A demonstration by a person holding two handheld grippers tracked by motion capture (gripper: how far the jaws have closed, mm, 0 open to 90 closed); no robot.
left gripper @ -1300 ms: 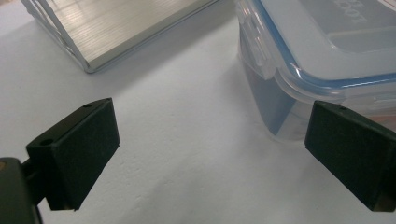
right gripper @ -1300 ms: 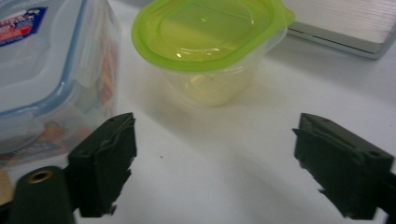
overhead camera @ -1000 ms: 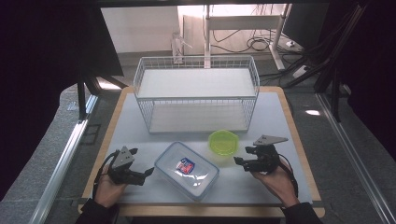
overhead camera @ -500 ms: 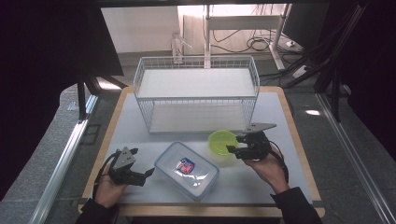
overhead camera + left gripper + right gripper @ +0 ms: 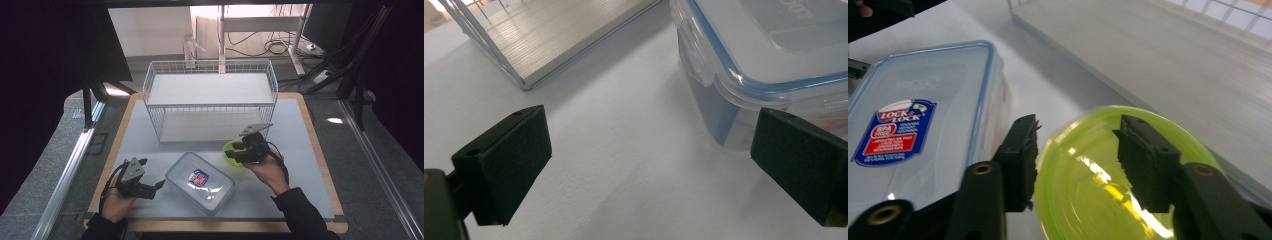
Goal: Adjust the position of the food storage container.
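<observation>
The right claw (image 5: 239, 151) sits over the near rim of a yellow-green bowl (image 5: 1128, 180), its jaws partly open and straddling that rim: one jaw outside the bowl on the side toward the plastic box (image 5: 923, 125), the other over the bowl's inside. Whether the pads actually touch the rim I cannot tell; nothing is clamped. Just beyond this claw stands a white wire basket (image 5: 210, 100) with a pale floor, and the bowl lies between the claw and the basket's front edge.

The left claw (image 5: 150, 186) rests low at the table (image 5: 150, 150), held in the person's left hand (image 5: 117, 202), jaws spread wide with bare table between them. The lidded clear box, with its blue seal and red-and-blue label (image 5: 200, 176), stands just ahead of this claw, near one jaw. The basket's corner lies farther ahead, beyond the other jaw.
</observation>
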